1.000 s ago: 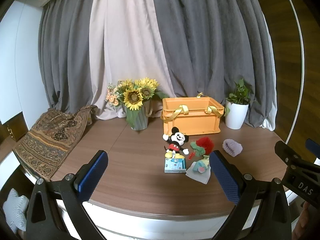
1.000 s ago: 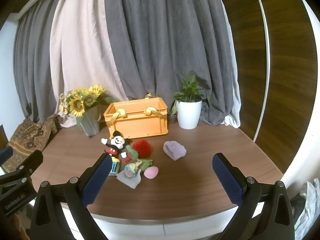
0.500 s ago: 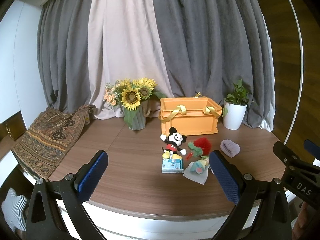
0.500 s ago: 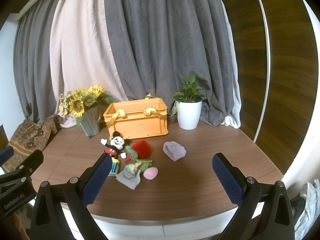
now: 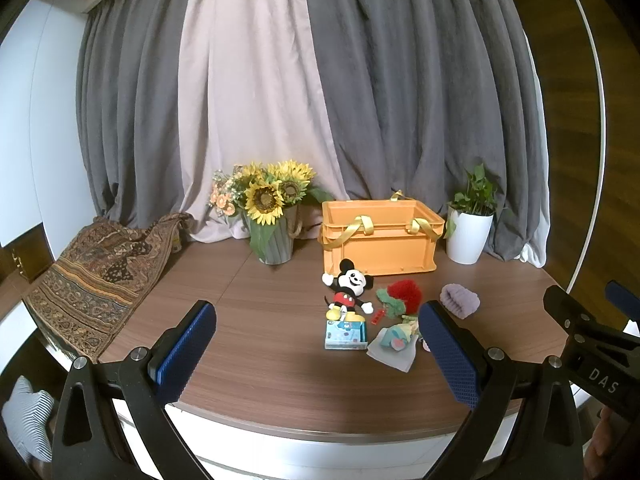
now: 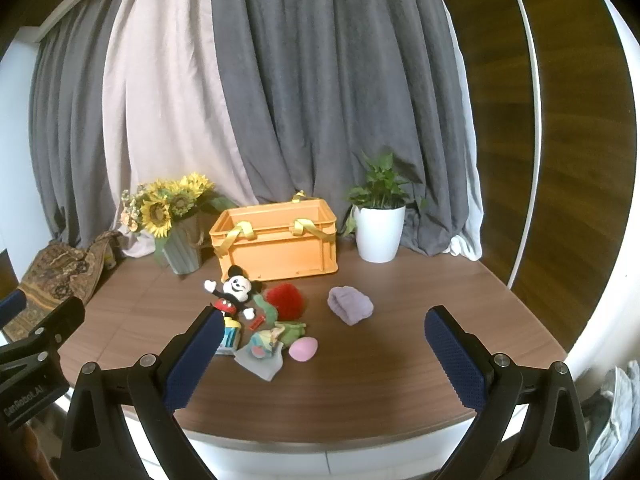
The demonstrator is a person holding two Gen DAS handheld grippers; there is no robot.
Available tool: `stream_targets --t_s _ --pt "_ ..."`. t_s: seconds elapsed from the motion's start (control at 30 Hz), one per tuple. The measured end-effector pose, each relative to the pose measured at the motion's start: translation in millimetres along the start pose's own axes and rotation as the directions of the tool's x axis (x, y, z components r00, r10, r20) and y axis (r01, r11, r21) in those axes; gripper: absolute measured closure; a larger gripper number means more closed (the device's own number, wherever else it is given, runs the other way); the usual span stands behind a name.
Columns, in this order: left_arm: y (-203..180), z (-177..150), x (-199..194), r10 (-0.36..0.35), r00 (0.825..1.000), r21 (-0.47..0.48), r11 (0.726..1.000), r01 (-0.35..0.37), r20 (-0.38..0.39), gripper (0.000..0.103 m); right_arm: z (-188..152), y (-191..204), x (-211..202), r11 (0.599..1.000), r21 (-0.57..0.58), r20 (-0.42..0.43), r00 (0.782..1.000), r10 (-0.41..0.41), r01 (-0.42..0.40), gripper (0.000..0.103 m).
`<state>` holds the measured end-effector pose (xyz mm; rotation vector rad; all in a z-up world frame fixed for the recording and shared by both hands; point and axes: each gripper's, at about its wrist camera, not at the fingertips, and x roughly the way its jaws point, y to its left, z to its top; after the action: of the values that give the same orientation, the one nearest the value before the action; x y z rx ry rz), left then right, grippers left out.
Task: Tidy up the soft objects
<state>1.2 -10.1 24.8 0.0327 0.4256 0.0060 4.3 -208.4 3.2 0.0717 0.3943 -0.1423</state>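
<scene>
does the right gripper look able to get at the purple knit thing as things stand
Probably yes. The right gripper is open and holds nothing, and the purple knit piece lies alone on the table, apart from the toy pile, with bare wood in front of it.

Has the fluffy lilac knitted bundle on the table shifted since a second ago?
No. The lilac bundle keeps its spot right of the orange crate.
</scene>
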Motion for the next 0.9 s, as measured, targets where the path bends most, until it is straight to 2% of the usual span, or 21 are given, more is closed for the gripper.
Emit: stream_targets --t_s 0.9 --pt "2.0 -2.5 -1.2 -0.001 1.0 -0.003 1.0 0.001 0.006 0.0 -0.9 1.7 -1.0 1.0 -0.003 0.005 1.0 0.002 -0.002 0.001"
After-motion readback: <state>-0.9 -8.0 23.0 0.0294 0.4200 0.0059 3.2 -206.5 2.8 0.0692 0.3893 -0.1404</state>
